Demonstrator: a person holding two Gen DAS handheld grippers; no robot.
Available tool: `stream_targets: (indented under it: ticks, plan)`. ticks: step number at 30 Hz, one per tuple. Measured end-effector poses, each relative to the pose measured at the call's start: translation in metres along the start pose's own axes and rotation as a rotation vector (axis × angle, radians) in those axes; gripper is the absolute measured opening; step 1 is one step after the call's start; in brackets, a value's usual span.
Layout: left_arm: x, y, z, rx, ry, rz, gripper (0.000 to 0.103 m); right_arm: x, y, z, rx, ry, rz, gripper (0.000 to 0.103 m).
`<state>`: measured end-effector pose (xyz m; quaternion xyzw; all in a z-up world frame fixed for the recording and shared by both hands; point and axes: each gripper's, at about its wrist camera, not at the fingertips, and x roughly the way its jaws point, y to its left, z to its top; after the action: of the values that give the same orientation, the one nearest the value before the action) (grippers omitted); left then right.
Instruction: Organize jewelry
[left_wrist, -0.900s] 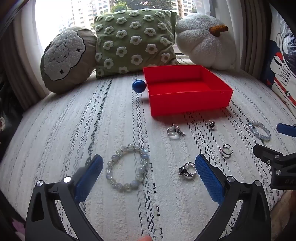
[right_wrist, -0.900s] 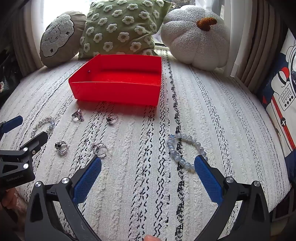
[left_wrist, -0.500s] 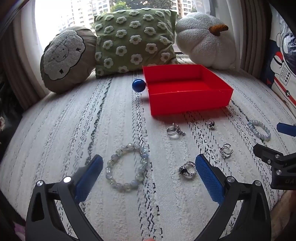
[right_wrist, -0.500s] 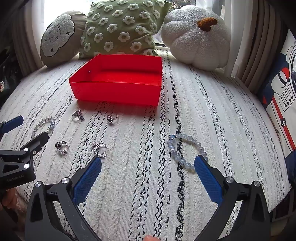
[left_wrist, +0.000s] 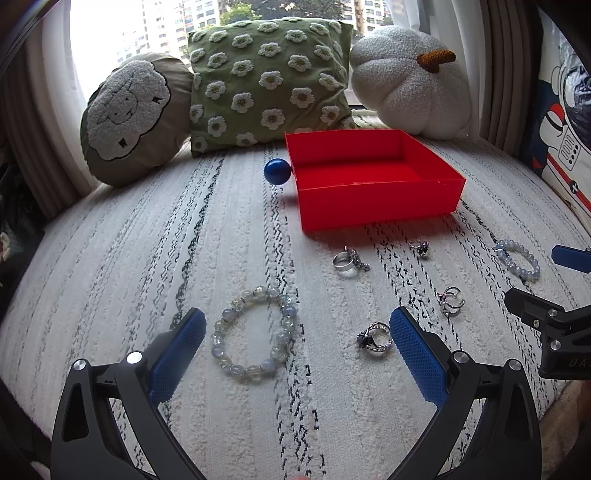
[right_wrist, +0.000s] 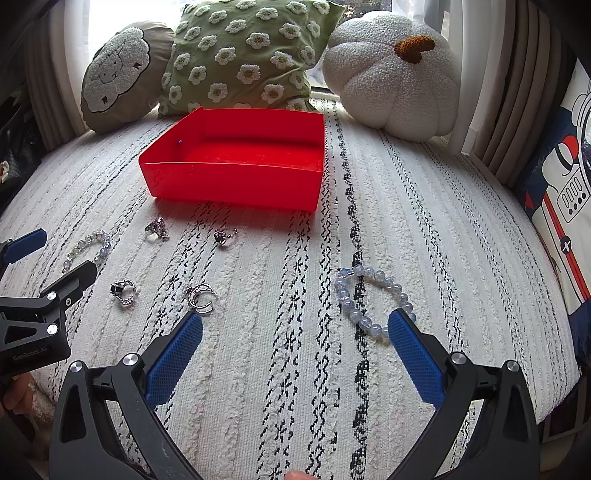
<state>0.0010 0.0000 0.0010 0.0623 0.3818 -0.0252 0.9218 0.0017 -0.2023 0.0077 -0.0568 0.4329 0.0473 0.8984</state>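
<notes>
A red tray (left_wrist: 373, 212) (right_wrist: 236, 188) stands on the white striped cover; no jewelry shows inside it. Near my open left gripper (left_wrist: 295, 325) lies a pale beaded bracelet (left_wrist: 254, 328) between the fingers' line, with a silver ring (left_wrist: 375, 339) by the right finger. More rings (left_wrist: 349, 258) (left_wrist: 421, 248) (left_wrist: 451, 301) lie in front of the tray. My open right gripper (right_wrist: 295, 328) hovers low; a blue-grey beaded bracelet (right_wrist: 373, 299) lies beside its right finger, partly hidden by it, and an open ring (right_wrist: 201, 295) lies just beyond its left finger.
A blue ball (left_wrist: 277, 170) rests against the tray's left corner. A sheep cushion (left_wrist: 129, 118), a green flower cushion (left_wrist: 266, 77) and a white pumpkin cushion (left_wrist: 410, 81) line the back. A printed cushion (right_wrist: 565, 177) stands at the right. Each gripper shows at the other view's edge.
Almost nothing has moved; both grippers stay open and low over the cover, with only a slight drift of view.
</notes>
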Motion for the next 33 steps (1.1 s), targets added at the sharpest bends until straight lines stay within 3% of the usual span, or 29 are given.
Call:
stream_targets:
  ticks: [33]
  plan:
    - [-0.0019,0.0006,-0.0009,0.0,-0.001,-0.006,0.096,-0.001,0.0019,-0.0008,-0.002,-0.002,0.001,0.098]
